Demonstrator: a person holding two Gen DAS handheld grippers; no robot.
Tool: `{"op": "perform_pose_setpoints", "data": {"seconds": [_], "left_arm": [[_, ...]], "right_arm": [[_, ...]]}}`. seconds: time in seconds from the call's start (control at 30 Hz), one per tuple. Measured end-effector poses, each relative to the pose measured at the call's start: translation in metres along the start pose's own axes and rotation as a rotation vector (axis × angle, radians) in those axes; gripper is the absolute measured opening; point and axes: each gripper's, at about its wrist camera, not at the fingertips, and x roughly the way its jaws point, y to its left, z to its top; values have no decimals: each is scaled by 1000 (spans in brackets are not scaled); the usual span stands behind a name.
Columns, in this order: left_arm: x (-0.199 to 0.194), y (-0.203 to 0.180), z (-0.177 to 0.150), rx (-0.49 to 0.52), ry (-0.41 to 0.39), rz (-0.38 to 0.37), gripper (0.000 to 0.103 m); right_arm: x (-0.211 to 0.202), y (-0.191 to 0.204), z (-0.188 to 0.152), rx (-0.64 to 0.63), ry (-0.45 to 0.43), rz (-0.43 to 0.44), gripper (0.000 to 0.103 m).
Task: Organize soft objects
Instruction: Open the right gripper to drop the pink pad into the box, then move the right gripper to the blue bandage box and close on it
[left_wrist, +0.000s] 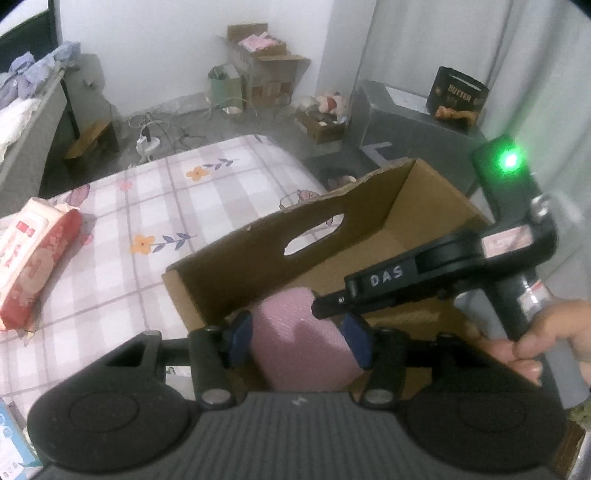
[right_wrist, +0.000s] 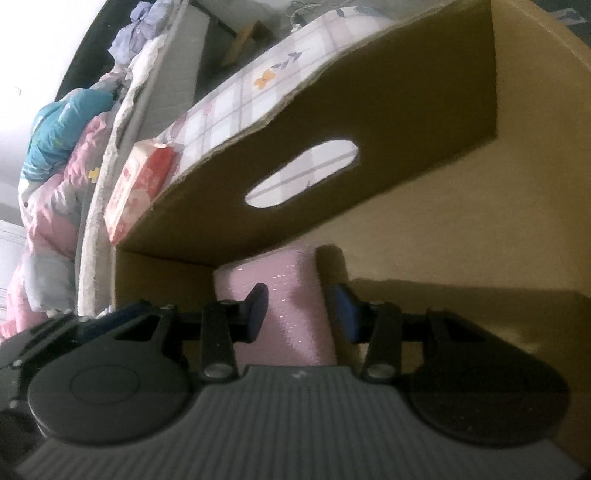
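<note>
Both claws sit over a pink foam block inside an open cardboard box on the bed.

Blue pads of the left claw (left_wrist: 299, 338) press against either side of the pink foam block (left_wrist: 295, 332), gripping it low in the cardboard box (left_wrist: 369, 210). Crossing just above it is the right claw (right_wrist: 300, 312), held by a hand (left_wrist: 546, 339) at the right edge; in its own view its pads stand partly apart, the left pad over the same block (right_wrist: 280, 314) and the right pad beside it, and whether they touch cannot be told. Beyond the box wall with its oval handle hole (right_wrist: 301, 173) spreads the checked floral bedsheet (left_wrist: 155, 206), where a red and white wet-wipes pack (left_wrist: 33, 258) lies well apart from the box. Farther off, on the floor, stand more cartons (left_wrist: 266, 62) and a black butter-cookie bag (left_wrist: 458, 96).
</note>
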Motion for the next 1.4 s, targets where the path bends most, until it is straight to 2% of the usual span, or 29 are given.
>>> {"op": "perform_pose_setpoints", "data": {"seconds": [0.2, 0.33, 0.4, 0.57, 0.8, 0.97, 1.1, 1.23, 1.4], "left_arm": [[-5, 5, 2, -7, -12, 14, 57], [-7, 10, 1, -22, -22, -8, 56], [-9, 9, 0, -25, -32, -11, 59], [-24, 6, -8, -27, -86, -10, 69], [-67, 0, -25, -47, -187, -30, 87], [-105, 1, -51, -55, -246, -49, 91], [-135, 13, -79, -87, -300, -52, 94], [-162, 32, -112, -134, -362, -88, 101], [-186, 56, -153, -197, -381, -16, 101]], "right_arm": [[22, 6, -4, 15, 42, 24, 32], [31, 20, -2, -12, 36, 33, 31], [30, 22, -1, -12, 27, 35, 31], [7, 21, 2, -2, -35, 69, 33], [-57, 25, -7, 3, -174, 108, 35], [-112, 23, -32, -16, -242, 129, 37], [-139, 40, -55, -63, -272, 146, 39], [-152, 68, -78, -124, -263, 168, 41], [-148, 123, -102, -234, -210, 188, 44]]}}
